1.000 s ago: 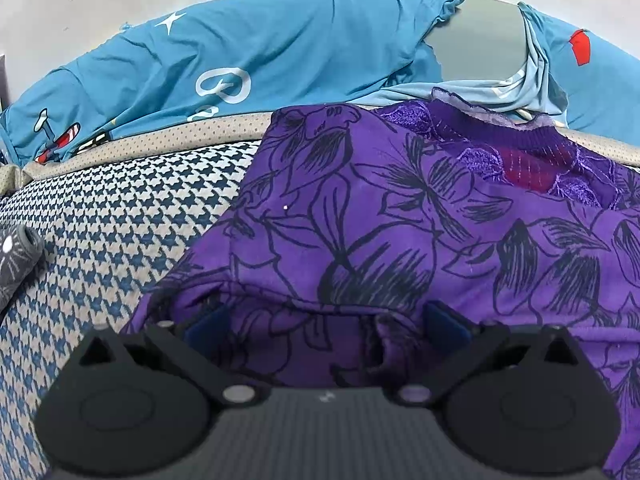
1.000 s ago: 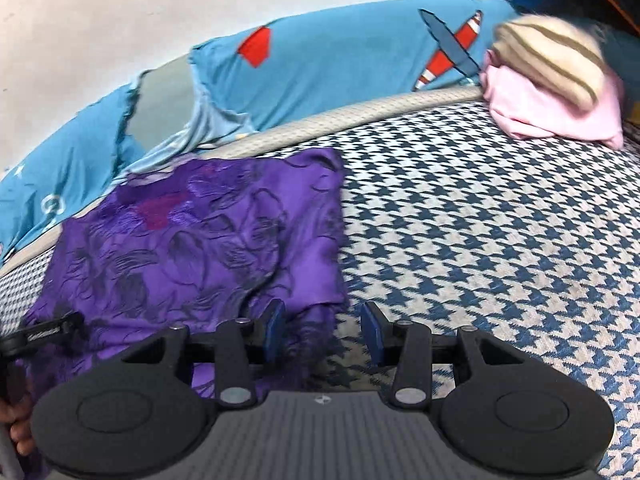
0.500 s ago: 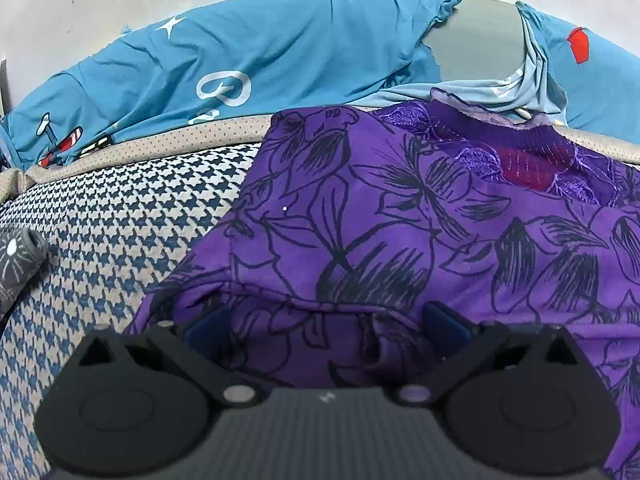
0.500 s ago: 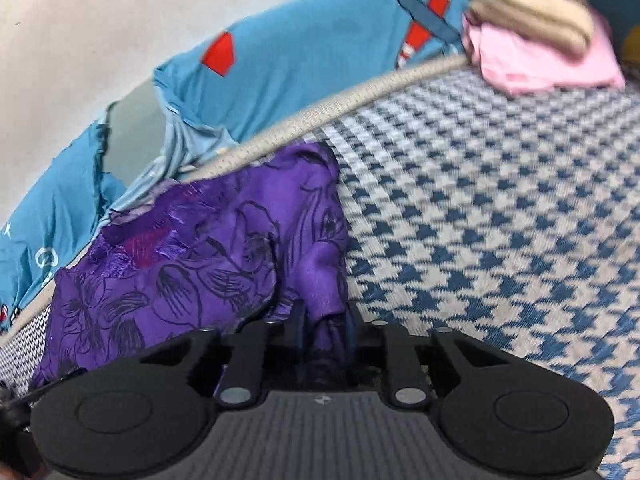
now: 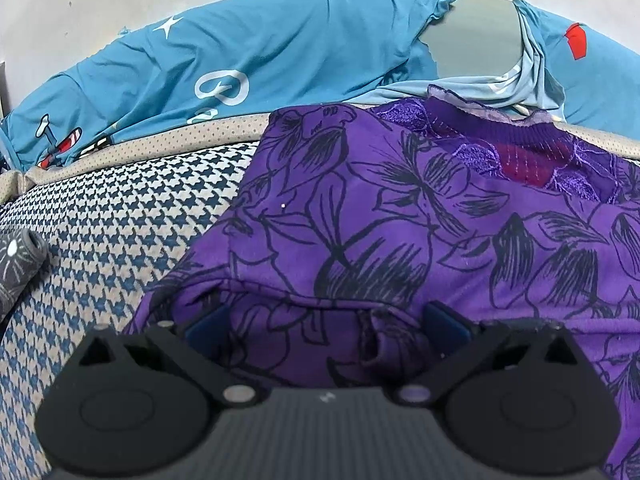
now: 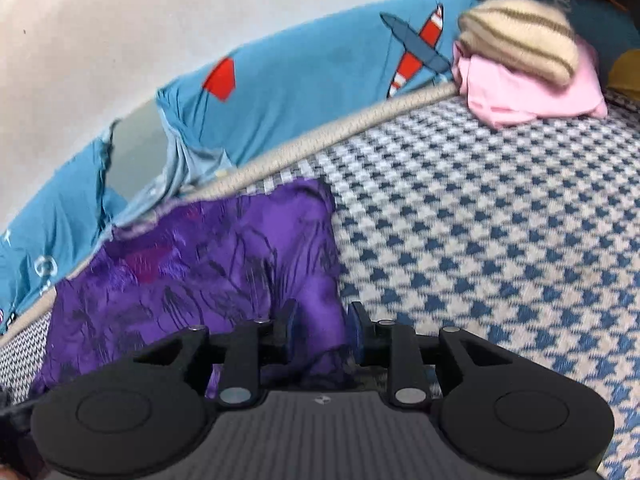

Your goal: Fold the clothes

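Closed in on the purple top's (image 6: 224,264) right edge, right gripper (image 6: 320,322) now easing open around bunched fabric; left gripper (image 5: 326,320) spread wide over the hem, probably readying a fold.

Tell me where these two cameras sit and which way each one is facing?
Left wrist: sits on the left gripper, looking down along its wide-apart fingers at the purple garment on the checked bed cover.
Right wrist: sits on the right gripper, whose jaws are opening with the garment's edge between them; folded pink cloth beyond.
Shared: purple garment, bed cover, blue sheet.
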`<move>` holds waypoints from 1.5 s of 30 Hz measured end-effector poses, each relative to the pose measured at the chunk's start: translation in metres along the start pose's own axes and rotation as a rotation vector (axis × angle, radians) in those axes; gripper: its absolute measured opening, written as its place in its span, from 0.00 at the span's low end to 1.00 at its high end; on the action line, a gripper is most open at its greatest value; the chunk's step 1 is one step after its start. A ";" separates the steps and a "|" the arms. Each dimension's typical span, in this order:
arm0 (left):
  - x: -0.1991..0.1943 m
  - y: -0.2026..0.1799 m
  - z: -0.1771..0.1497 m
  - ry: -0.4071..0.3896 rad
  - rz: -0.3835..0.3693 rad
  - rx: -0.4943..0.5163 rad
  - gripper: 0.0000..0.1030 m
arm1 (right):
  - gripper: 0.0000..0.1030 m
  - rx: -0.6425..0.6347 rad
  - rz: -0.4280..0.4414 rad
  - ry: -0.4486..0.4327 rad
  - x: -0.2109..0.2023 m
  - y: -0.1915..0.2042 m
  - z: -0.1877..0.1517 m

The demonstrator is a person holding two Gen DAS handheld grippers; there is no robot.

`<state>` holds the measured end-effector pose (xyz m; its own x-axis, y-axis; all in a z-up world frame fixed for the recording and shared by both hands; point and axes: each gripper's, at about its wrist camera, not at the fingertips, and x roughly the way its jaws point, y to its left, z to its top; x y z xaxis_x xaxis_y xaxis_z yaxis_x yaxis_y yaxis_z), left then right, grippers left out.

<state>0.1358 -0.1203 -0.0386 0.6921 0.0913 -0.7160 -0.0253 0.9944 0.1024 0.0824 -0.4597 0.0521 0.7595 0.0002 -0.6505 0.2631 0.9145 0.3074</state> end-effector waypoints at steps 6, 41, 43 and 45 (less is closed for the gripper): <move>0.000 0.000 -0.001 0.000 -0.002 0.000 1.00 | 0.25 -0.022 0.014 -0.057 0.013 0.005 0.017; -0.007 0.019 0.008 0.039 -0.038 -0.046 1.00 | 0.30 0.136 0.030 -0.050 0.065 0.000 0.054; -0.012 0.025 0.008 0.020 -0.039 -0.045 1.00 | 0.33 0.128 0.030 -0.035 0.057 -0.001 0.049; -0.016 0.034 0.007 0.014 -0.031 -0.043 1.00 | 0.36 0.119 0.030 -0.018 0.049 -0.002 0.045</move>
<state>0.1292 -0.0885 -0.0192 0.6831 0.0608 -0.7278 -0.0351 0.9981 0.0503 0.1457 -0.4798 0.0506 0.7786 0.0186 -0.6273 0.3076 0.8599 0.4073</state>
